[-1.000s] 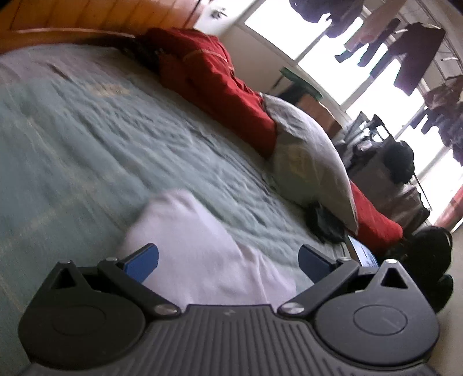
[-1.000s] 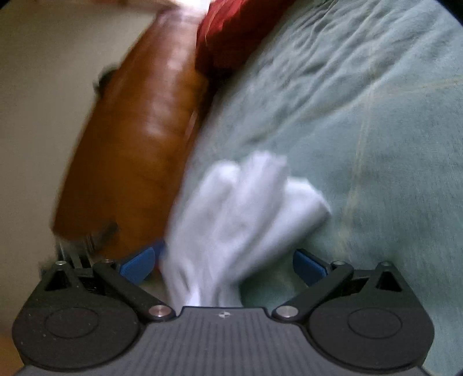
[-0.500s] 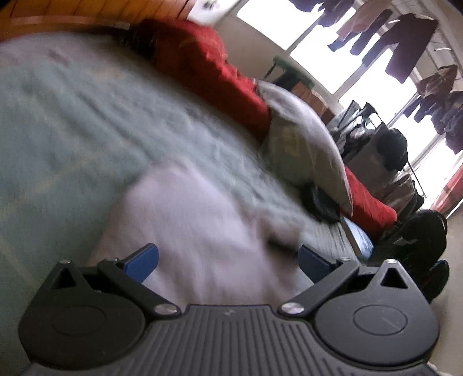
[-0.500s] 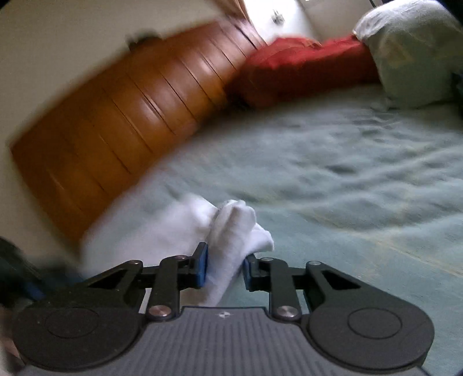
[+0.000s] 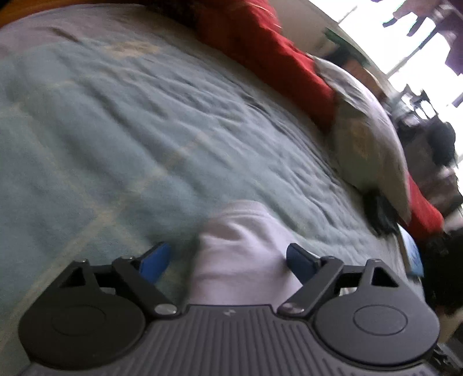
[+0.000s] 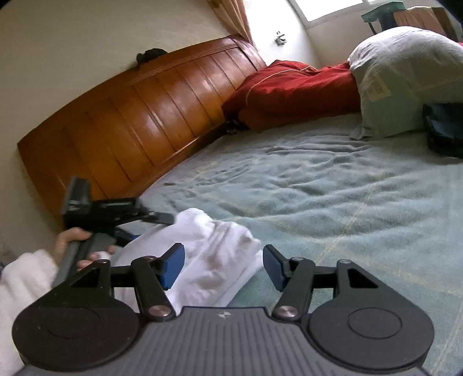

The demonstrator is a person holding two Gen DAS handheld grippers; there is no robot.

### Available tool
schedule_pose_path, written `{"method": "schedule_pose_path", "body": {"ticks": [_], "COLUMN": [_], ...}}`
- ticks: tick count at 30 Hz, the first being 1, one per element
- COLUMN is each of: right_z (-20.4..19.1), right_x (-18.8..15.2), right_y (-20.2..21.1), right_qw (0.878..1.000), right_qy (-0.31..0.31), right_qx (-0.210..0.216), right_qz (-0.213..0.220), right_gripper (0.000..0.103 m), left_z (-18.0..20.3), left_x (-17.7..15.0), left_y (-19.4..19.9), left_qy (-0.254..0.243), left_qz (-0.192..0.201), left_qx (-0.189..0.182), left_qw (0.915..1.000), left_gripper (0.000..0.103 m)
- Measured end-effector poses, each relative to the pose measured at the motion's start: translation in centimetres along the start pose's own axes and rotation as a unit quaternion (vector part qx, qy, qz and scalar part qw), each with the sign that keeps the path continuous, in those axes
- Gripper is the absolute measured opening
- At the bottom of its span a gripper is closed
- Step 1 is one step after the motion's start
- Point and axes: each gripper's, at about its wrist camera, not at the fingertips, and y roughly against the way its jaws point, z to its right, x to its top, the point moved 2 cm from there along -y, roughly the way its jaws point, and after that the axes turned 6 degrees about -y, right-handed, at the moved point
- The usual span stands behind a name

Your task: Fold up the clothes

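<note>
A white garment (image 5: 240, 254) lies bunched on the teal bedspread (image 5: 144, 130). My left gripper (image 5: 227, 260) reaches over one end of it. Its jaws are closing with the cloth between them; the left pad still stands off the cloth. In the right wrist view the same white garment (image 6: 208, 254) sits between and under the pads of my right gripper (image 6: 224, 266). Those jaws are opening and no longer pinch the fold. The left gripper (image 6: 150, 227) shows at the cloth's far left edge, held by a hand (image 6: 69, 240) in a white sleeve.
A wooden headboard (image 6: 130, 127) runs along the left. A red quilt (image 6: 289, 92) and a grey pillow (image 6: 405, 78) lie at the far side, with a dark bag (image 6: 442, 130) beside the pillow. Bright windows with hanging clothes (image 5: 419, 17) are beyond the bed.
The right gripper was shut on a fold of the white garment half a second ago; it has opened and let go. The left gripper moved onto the garment's end and its jaws narrowed.
</note>
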Motion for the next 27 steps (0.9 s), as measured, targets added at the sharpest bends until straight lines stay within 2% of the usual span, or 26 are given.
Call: {"method": "schedule_pose_path", "body": {"ticks": [1,2,4,5,7,8,11,12,15,16,18,22,23,25,27], "right_z": [-0.1,-0.1,-0.3,-0.3,-0.2,-0.1,-0.1,-0.2,-0.6,-0.7,-1.0,-1.4,-1.5,-1.6,-2.1], "right_x": [-0.2,-0.5,-1.0,-1.2,-1.5,-1.6,-2.0,-2.0,-2.2,-2.3,-2.4,-2.9,-3.1,-3.5,-4.0], "right_y": [0.2,0.4,0.7,0.9,1.0,1.1,1.3,1.5,1.9,2.0,2.2,2.6,2.8,3.0,3.3], "right_qw": [1.0,1.0,0.999,0.999,0.999,0.999,0.999,0.999,0.999,0.999,0.998,0.998,0.998,0.998,0.997], "right_qy": [0.007,0.014,0.028,0.034,0.034,0.034,0.034,0.037,0.046,0.049,0.051,0.056,0.056,0.054,0.057], "right_qx": [-0.004,-0.008,-0.016,-0.02,-0.02,-0.021,-0.022,-0.022,-0.022,-0.022,-0.018,-0.024,-0.024,-0.027,-0.038], "right_qz": [0.0,0.0,-0.001,-0.001,-0.002,-0.003,-0.006,-0.007,-0.007,-0.006,-0.008,-0.01,-0.013,-0.02,-0.033], "right_gripper": [0.065,0.065,0.066,0.066,0.066,0.066,0.066,0.066,0.069,0.071,0.072,0.072,0.072,0.073,0.073], "left_z": [0.5,1.1,2.2,2.7,3.3,3.5,3.8,3.9,4.4,4.7,5.6,7.9,7.9,6.9,6.6], "left_x": [0.1,0.2,0.3,0.4,0.7,0.8,1.5,1.5,1.3,1.0,0.0,-3.6,-4.4,-5.1,-5.3], "left_y": [-0.3,-0.2,-0.2,-0.1,1.5,2.5,3.2,3.3,4.4,4.9,5.6,4.9,4.2,2.3,0.9], "left_qy": [-0.01,-0.022,-0.044,-0.055,-0.065,-0.069,-0.074,-0.078,-0.092,-0.1,-0.125,-0.17,-0.172,-0.156,-0.146], "left_qz": [-0.007,-0.004,0.002,0.006,0.06,0.092,0.099,0.097,0.107,0.113,0.103,0.038,0.023,-0.001,-0.007], "left_qx": [-0.009,-0.002,0.011,0.017,-0.025,-0.047,-0.015,0.01,0.069,0.075,0.058,-0.011,-0.016,0.017,0.04], "left_qw": [0.9999,0.9998,0.999,0.9983,0.9957,0.9923,0.9922,0.9922,0.9876,0.9857,0.9851,0.9846,0.9847,0.9876,0.9885], "left_gripper": [0.074,0.07,0.052,0.048,0.034,0.034,0.035,0.036,0.048,0.055,0.061,0.064,0.066,0.064,0.064]}}
